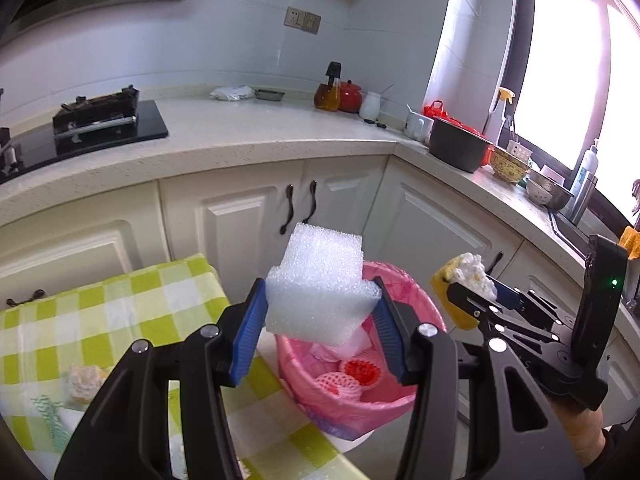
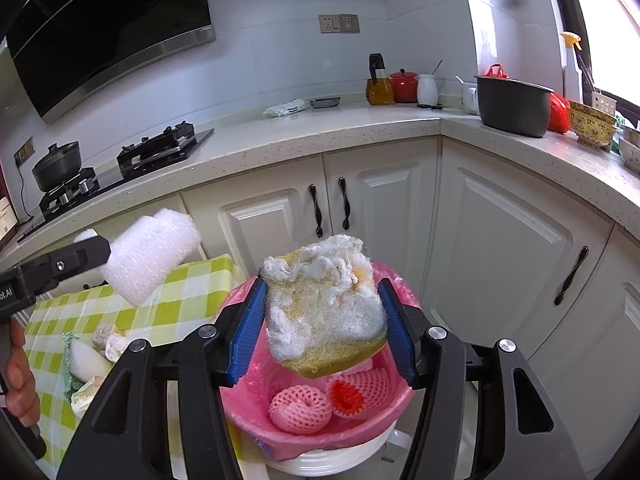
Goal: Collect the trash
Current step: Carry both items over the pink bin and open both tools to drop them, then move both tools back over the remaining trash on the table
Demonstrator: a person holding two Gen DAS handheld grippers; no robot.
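Left gripper (image 1: 320,320) clamps white foam block (image 1: 320,288); right gripper (image 2: 322,328) clamps worn sponge (image 2: 326,312). Pink-lined bin (image 2: 400,396) lies just beyond and below both fingertip pairs; right sits more squarely over it.

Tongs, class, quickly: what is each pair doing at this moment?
Left tongs: closed on the white foam block.
Right tongs: closed on the worn yellow sponge.

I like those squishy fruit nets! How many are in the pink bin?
2 show clearly: a pink foam net curled at the left of the bin, and one with a red inside beside it on the right. The sponge may hide more.
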